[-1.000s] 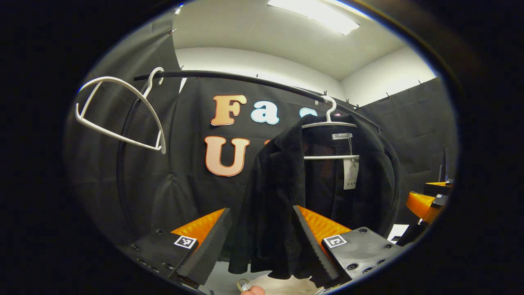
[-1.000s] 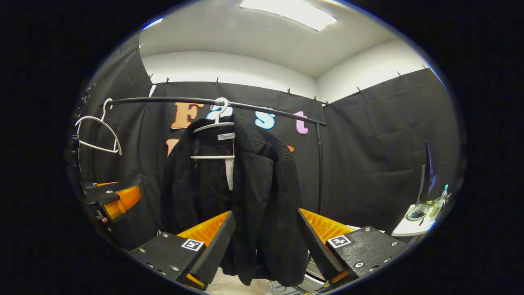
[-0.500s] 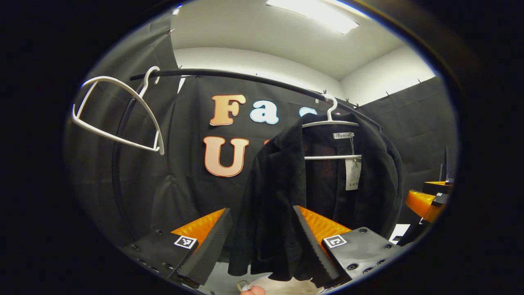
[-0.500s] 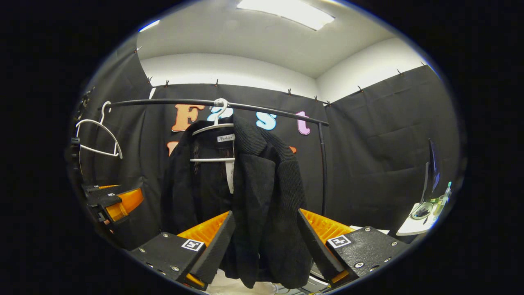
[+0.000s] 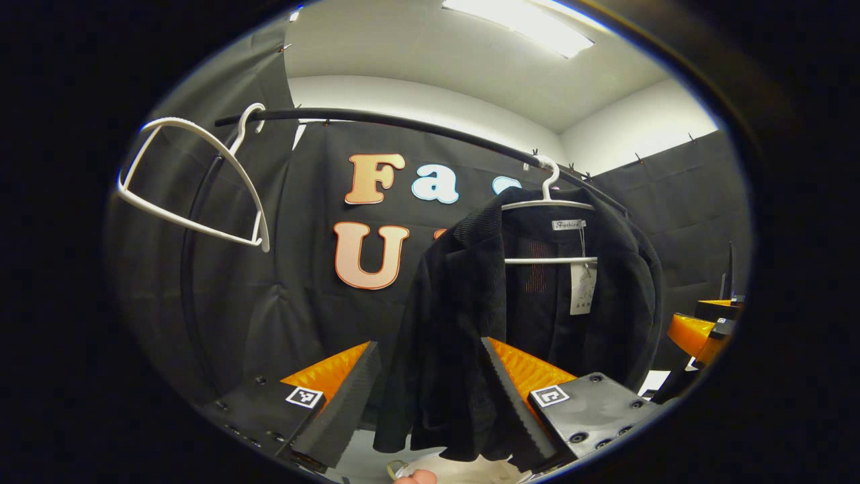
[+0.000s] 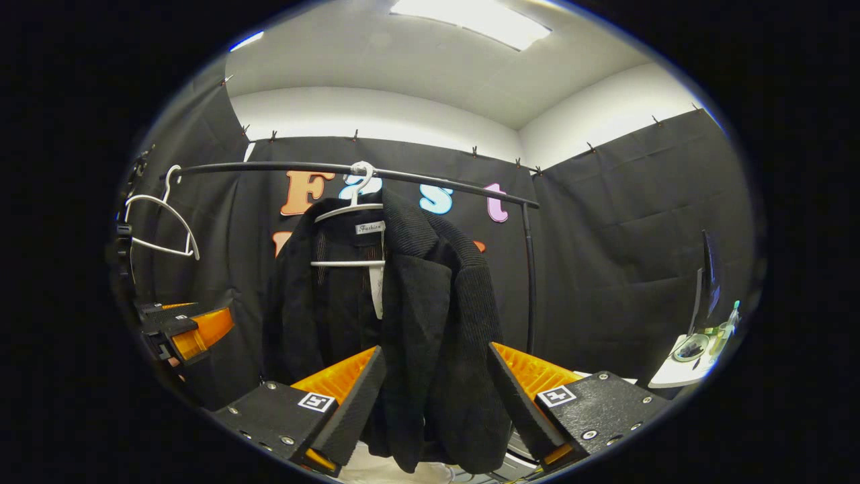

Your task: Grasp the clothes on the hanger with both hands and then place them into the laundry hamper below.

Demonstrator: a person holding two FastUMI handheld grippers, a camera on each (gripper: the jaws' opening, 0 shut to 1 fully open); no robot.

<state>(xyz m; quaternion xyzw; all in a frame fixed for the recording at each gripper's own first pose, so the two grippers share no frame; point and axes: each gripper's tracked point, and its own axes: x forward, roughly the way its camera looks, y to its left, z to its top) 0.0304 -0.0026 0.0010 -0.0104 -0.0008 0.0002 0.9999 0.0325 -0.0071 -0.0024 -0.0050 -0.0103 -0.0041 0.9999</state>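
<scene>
Black jacket (image 5: 537,302) hangs on a white hanger (image 5: 547,202) hooked over the black rail (image 5: 403,128); front open, a paper tag (image 5: 581,289) dangling inside by the collar. Hung this way, both front panels drop free, giving each side a loose edge to take. Left gripper (image 5: 430,396) faces the panel on its own side, jaws apart, cloth framed between them; whether the fingers touch the cloth I cannot tell. Right gripper (image 6: 433,396) likewise, jaws apart around the other panel and sleeve (image 6: 470,323), contact not clear. The right gripper view also catches the left gripper (image 6: 191,329) off to the jacket's far side, so the two flank the garment. Judged: approach stage, no grasp made. A second, empty hanger (image 5: 195,181) hangs near the rail's end, well apart from the jacket, so sideways room is open there; on the other side the rail's upright (image 6: 529,275) stands close behind the sleeve, tighter. Below the hem a pale rim (image 5: 470,467) shows, probably the hamper, too little visible to be sure. Risk: the hanger's shoulders may catch the collar when pulling down.
</scene>
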